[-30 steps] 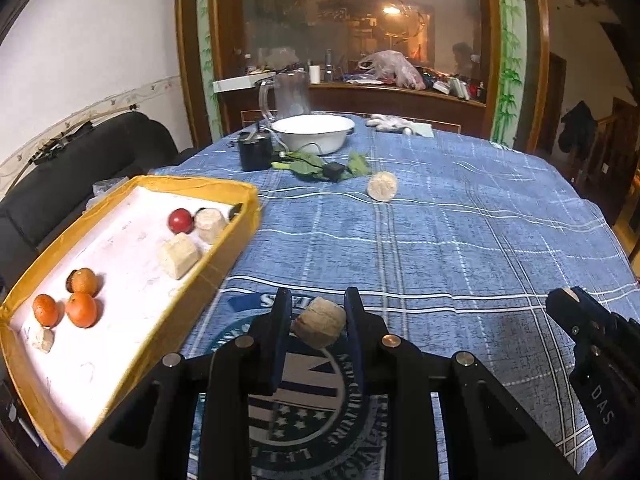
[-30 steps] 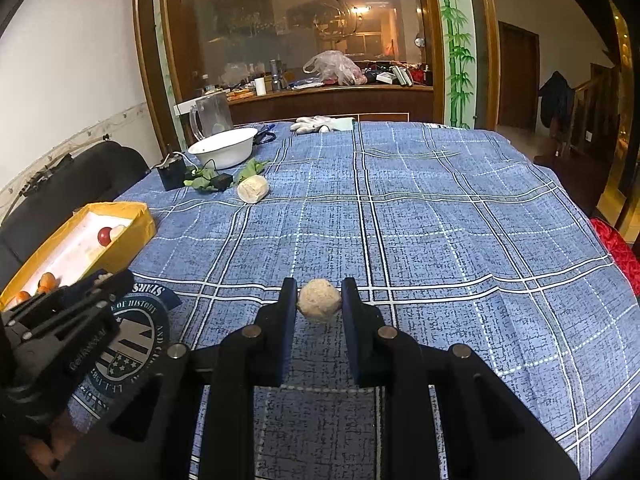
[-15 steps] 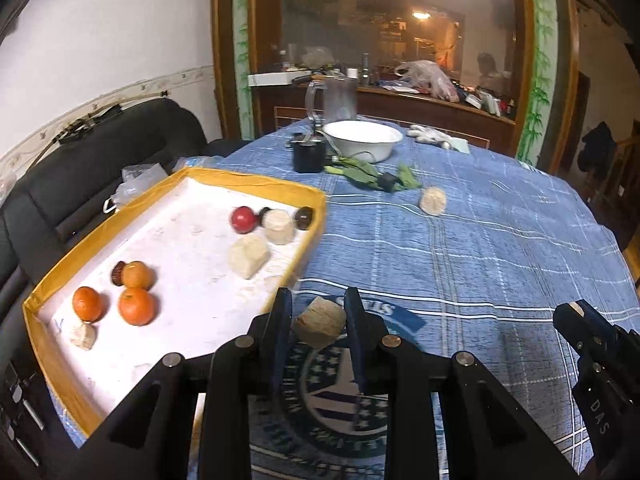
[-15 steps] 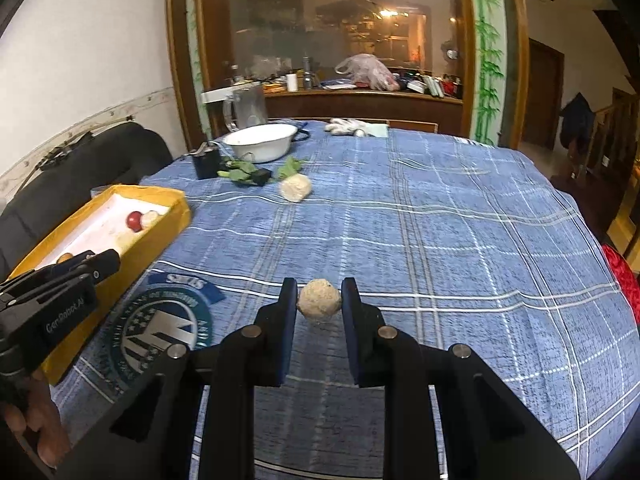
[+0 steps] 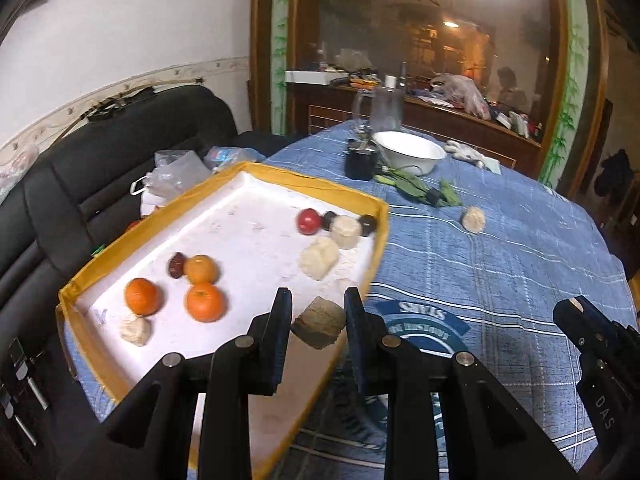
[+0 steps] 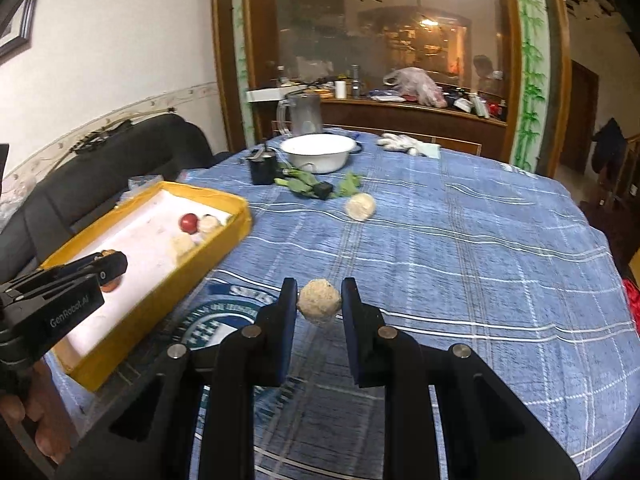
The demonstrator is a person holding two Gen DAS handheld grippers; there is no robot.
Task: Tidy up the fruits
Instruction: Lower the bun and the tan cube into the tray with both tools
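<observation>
- Tan blocky chunk point(image 5: 318, 327) pinched between the jaws of the left hand-held gripper point(image 5: 316, 312), carried in the air over the near right rim of the yellow tray point(image 5: 376, 248).
- Held by a corner, tilted; likely to twist or slip out if jolted, since the flat pads meet an uneven face.
- Release from here risky: right at the rim, so could strike the edge and tumble onto the blue plaid cloth of the bench point(image 5: 500, 272) rather than the white floor of the tray.
- Further in, crowded ground: pale lump point(image 5: 319, 258), pale round piece point(image 5: 346, 231), red fruit point(image 5: 309, 221) near the far right wall; three oranges point(image 5: 204, 302) toward the near left. A dropped chunk could knock the round ones rolling.
- Pale round ball point(image 6: 319, 300) clamped in the right hand-held gripper point(image 6: 319, 300), aloft over the bench, well short of the tray; round shape, narrow contact, prone to squirting free under a loosened squeeze.
- Both tools heading for one tray: collision possible, left one already showing at the tray in the right view.
- Another pale ball point(image 6: 361, 207) lying loose on the cloth near green leaves point(image 6: 304, 182), not yet collected.
</observation>
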